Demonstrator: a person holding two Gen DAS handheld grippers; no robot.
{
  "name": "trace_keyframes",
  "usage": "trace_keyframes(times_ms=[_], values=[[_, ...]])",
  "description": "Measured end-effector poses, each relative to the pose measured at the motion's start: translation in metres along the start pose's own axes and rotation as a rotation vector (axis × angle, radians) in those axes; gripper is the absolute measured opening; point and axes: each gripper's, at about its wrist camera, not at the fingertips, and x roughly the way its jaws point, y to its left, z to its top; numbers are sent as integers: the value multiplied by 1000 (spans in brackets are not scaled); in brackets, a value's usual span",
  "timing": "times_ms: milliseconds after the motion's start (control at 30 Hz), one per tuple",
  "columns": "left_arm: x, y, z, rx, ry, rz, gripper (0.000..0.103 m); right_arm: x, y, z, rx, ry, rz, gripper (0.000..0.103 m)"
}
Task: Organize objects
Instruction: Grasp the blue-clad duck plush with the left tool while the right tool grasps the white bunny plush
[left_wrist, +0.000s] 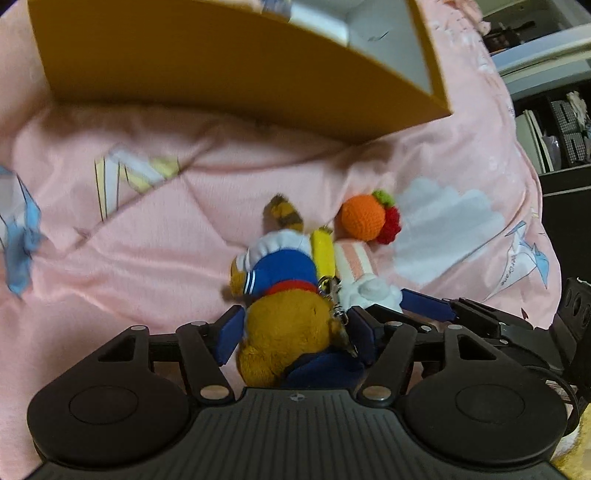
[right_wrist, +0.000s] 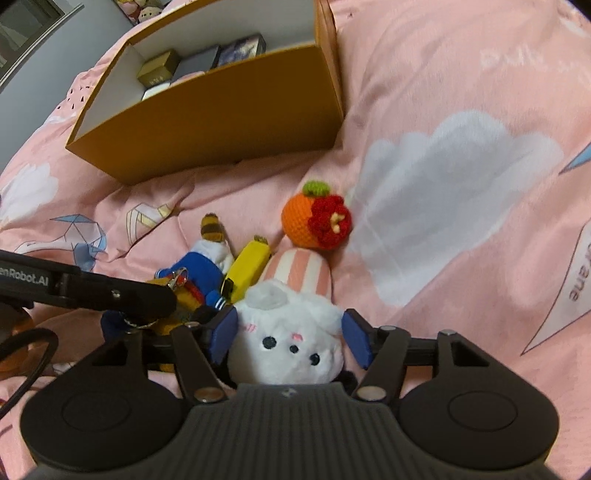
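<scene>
Claws straddling, neither clenched: left gripper (left_wrist: 295, 332) around brown sailor-suit plush (left_wrist: 280, 314), right gripper (right_wrist: 290, 334) around white bunny plush (right_wrist: 291, 332), both bound for orange cardboard box (right_wrist: 221, 122).

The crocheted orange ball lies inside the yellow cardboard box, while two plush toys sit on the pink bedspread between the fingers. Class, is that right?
Not quite. The crocheted orange ball is not inside the yellow cardboard box; it lies on the pink bedspread, apart from the box and beyond the white plush. The right wrist view shows this. The box holds only small boxes. The rest stands.
</scene>
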Motion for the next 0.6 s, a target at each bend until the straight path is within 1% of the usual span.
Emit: trace_keyframes(times_ms=[33,100,167,333,400,500,600], values=[[5,3,0,-19,20,-8,77,3,-2,1,12,15,12,70],[11,7,0,-39,38,-18,75,10,-10,-1,53,44,43,72],[10,7,0,-43,29,-23,71,14,-16,-2,86,53,71,72],[8,3,-2,-30,11,-7,67,24,-26,-3,148,63,146,71],[6,2,-4,-23,-2,-2,65,28,-29,-4,171,63,171,68],[1,2,-7,-14,-21,-4,64,24,-22,-5,145,43,158,65],[-5,0,-11,10,-48,2,62,16,-13,-6,94,16,126,63]])
